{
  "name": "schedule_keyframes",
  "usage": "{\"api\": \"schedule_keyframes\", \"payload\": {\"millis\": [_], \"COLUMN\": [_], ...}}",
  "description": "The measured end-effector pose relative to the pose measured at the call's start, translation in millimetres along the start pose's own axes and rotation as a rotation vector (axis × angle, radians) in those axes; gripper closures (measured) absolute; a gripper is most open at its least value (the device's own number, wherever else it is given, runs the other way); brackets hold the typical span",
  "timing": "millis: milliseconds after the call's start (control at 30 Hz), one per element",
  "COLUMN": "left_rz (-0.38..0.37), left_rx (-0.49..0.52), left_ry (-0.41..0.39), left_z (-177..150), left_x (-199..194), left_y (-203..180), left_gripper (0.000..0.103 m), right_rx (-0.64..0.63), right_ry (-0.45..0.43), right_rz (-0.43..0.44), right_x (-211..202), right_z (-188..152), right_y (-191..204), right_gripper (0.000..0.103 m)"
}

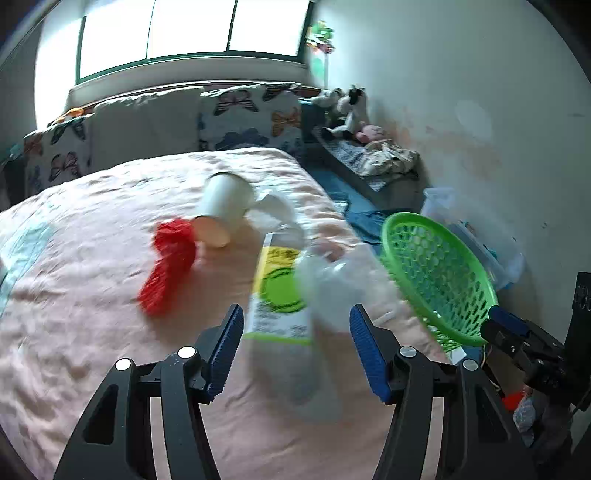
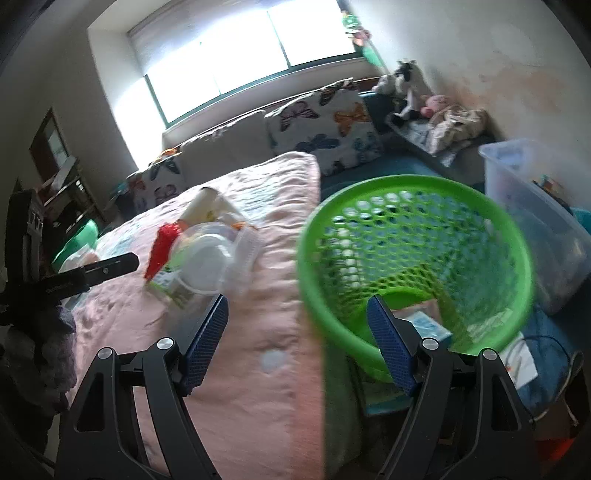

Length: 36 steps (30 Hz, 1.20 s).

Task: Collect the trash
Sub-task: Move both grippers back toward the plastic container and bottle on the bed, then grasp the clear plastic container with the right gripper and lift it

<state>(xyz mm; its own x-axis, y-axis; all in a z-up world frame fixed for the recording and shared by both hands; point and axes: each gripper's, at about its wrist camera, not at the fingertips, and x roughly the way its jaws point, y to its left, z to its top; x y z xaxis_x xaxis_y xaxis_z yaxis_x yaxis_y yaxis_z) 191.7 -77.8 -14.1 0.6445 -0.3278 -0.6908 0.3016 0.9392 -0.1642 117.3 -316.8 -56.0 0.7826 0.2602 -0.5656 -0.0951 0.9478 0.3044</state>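
Observation:
Trash lies on the pink bedspread (image 1: 92, 295): a red wrapper (image 1: 171, 258), a white paper cup (image 1: 225, 206) on its side, a green-and-yellow labelled packet (image 1: 277, 291) and a clear plastic cup (image 1: 332, 284). My left gripper (image 1: 295, 308) hangs open over the packet and the clear cup, its pads touching neither. A green mesh basket (image 2: 417, 258) stands beside the bed with packets in its bottom. My right gripper (image 2: 297, 301) is open, with the basket's near rim between its fingers but not clamped. The red wrapper (image 2: 162, 247) and the clear cup (image 2: 203, 262) also show in the right wrist view.
Butterfly pillows (image 1: 251, 118) line the head of the bed under a bright window (image 1: 192, 29). Stuffed toys (image 1: 347, 107) sit on a bench by the right wall. A clear storage box (image 2: 535, 206) stands behind the basket. A blue mat (image 2: 546, 343) covers the floor.

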Motion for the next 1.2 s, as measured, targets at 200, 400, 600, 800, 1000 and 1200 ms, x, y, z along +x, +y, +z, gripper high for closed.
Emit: {"api": "schedule_keyframes", "payload": {"millis": [200, 400, 600, 800, 1000, 1200], "left_rz": [0.025, 0.033, 0.032, 0.04, 0.045, 0.042], "left_rx": [-0.051, -0.074, -0.1, -0.119, -0.139, -0.144], "left_ry": [0.004, 0.002, 0.001, 0.015, 0.026, 0.034], "left_z": [-9.1, -16.0, -19.6, -26.8, -30.4, -32.0], "left_x": [-5.4, -8.4, -11.1, -9.0, -6.3, -3.4], "left_y": [27.2, 37.9, 50.5, 60.4, 70.1, 74.0], "left_gripper": [0.045, 0.045, 0.045, 0.045, 0.045, 0.045], "right_rx": [-0.047, -0.045, -0.067, -0.094, -0.124, -0.134], "right_ry": [0.019, 0.049, 0.049, 0.057, 0.069, 0.093], "right_rz": [0.051, 0.081, 0.133, 0.165, 0.175, 0.164], "right_x": [16.4, 36.6, 47.6, 64.6, 85.2, 103.2], "right_z": [7.7, 14.2, 24.1, 36.0, 44.3, 50.5], "right_y": [29.0, 43.2, 61.7, 78.6, 88.3, 89.7], "right_gripper": [0.026, 0.026, 0.029, 0.034, 0.035, 0.035]}}
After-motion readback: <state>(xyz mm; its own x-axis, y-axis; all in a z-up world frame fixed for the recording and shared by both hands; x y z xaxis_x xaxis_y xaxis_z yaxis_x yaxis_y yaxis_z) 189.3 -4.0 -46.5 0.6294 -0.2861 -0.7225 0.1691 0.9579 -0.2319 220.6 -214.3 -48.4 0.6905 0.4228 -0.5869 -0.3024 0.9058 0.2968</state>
